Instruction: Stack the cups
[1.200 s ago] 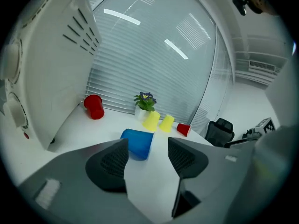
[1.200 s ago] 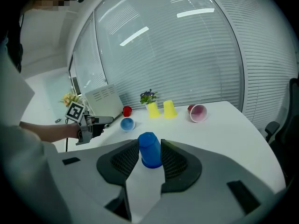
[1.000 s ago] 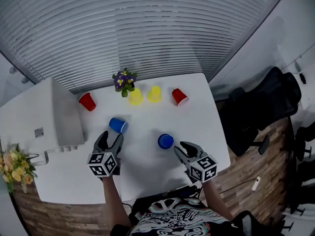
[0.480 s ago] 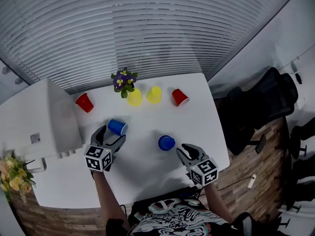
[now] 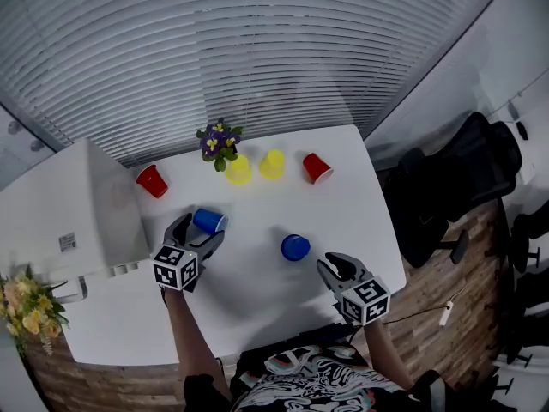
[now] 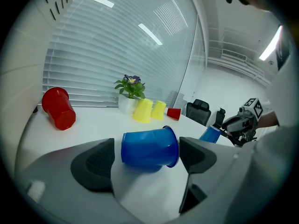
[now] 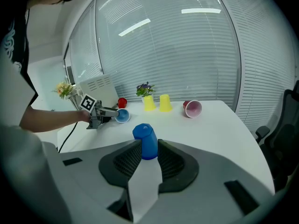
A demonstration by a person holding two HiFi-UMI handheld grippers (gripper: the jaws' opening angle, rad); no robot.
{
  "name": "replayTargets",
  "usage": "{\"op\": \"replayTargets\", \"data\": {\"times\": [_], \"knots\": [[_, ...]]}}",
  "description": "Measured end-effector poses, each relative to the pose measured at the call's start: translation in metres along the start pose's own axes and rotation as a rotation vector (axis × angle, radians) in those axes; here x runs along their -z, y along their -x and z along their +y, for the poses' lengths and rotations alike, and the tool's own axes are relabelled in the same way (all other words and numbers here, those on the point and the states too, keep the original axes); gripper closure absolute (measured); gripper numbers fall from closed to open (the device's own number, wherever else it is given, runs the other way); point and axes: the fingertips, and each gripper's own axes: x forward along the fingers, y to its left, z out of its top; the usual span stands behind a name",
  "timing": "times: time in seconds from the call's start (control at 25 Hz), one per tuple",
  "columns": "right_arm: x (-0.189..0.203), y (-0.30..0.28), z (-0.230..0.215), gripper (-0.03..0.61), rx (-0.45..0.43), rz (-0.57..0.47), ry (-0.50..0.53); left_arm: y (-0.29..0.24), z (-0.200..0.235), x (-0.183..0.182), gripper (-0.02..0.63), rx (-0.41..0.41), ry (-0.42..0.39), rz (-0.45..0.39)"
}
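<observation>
On the white table (image 5: 257,294), my left claw (image 5: 199,230) has just been opening and stands wide, released, around the lying blue cup (image 6: 149,147). My right claw (image 5: 330,263) has just been closing, narrowed on nothing; the upturned blue cup (image 5: 294,247) stands just ahead.

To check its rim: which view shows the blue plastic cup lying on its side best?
The left gripper view: the lying blue plastic cup is large and central, rim at right. The head view shows it small from above; the right gripper view, tiny and distant.
</observation>
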Motion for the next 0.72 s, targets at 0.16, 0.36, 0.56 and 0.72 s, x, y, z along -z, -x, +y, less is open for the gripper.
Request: {"op": "replayTargets", "data": {"times": [0.16,0.36,0.56,0.72], "knots": [[-0.0030,0.0002,-0.0012,0.477,-0.003,-0.010,-0.012,-0.0052,-0.0016,0.0062,0.210,-0.019,-0.047,0.049],[-0.0054,-0.0037,-0.0055,0.486,-0.006,-0.019,-0.006,-0.0039,0.0026,0.0061,0.237,-0.040,-0.051,0.050],[-0.0090,-0.0039,-0.0050,0.492,-0.024,-0.031,0.000,-0.0024,0.0017,0.0083,0.239,-0.068,-0.011,0.044],[-0.0092,-0.0006,-0.0072,0.494,-0.033,-0.040,0.014,-0.0018,-0.0031,0.0111,0.239,-0.095,-0.021,0.057]]}}
